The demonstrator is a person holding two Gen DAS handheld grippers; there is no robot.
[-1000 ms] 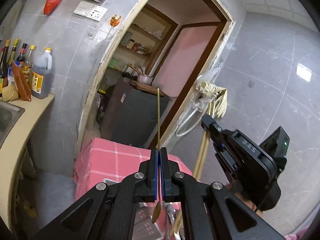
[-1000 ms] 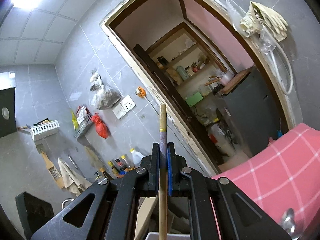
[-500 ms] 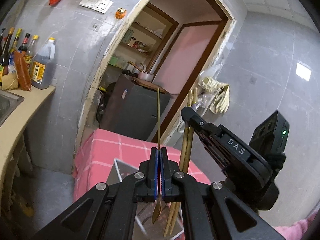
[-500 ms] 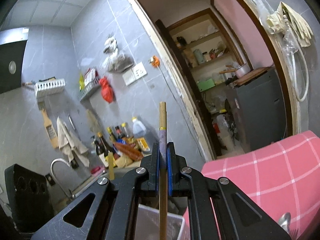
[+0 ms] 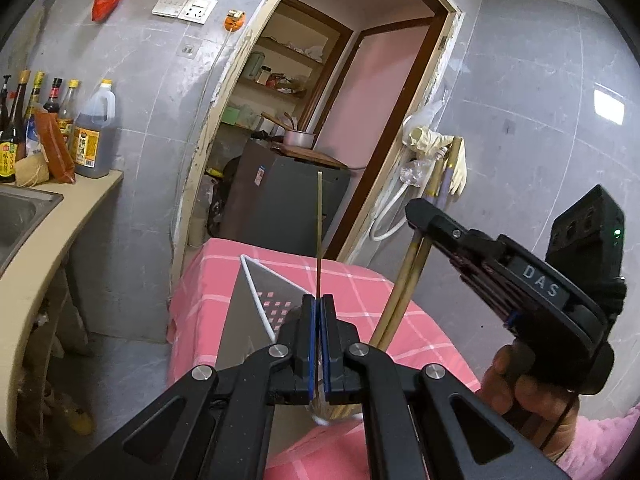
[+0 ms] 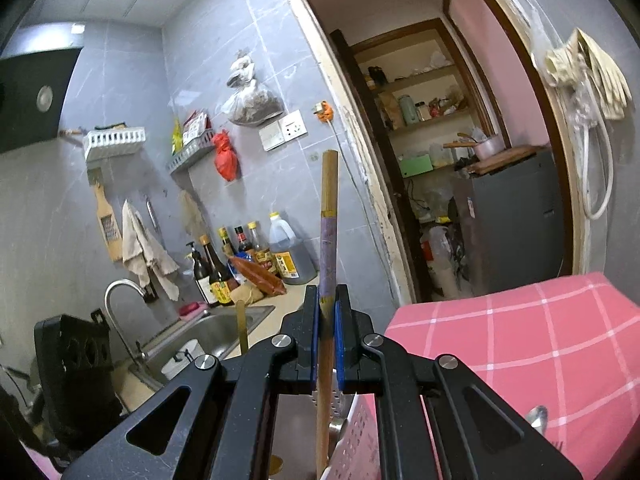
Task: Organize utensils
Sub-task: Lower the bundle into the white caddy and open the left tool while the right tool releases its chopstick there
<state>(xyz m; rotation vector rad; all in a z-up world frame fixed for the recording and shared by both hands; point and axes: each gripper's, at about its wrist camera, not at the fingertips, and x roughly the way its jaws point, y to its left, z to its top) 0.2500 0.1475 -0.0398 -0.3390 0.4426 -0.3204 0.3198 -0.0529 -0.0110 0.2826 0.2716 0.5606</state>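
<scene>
Left gripper (image 5: 318,332) clamped on thin gold spoon (image 5: 319,232), handle upright, bowl low over white holder (image 5: 256,292) on pink-checked table (image 5: 360,292). Right gripper (image 6: 327,336) clamped on chopsticks (image 6: 329,232), upright beside it. Both light, stiff, slippery; best pinched mid-shaft. Both grippers angled slightly downward.
</scene>
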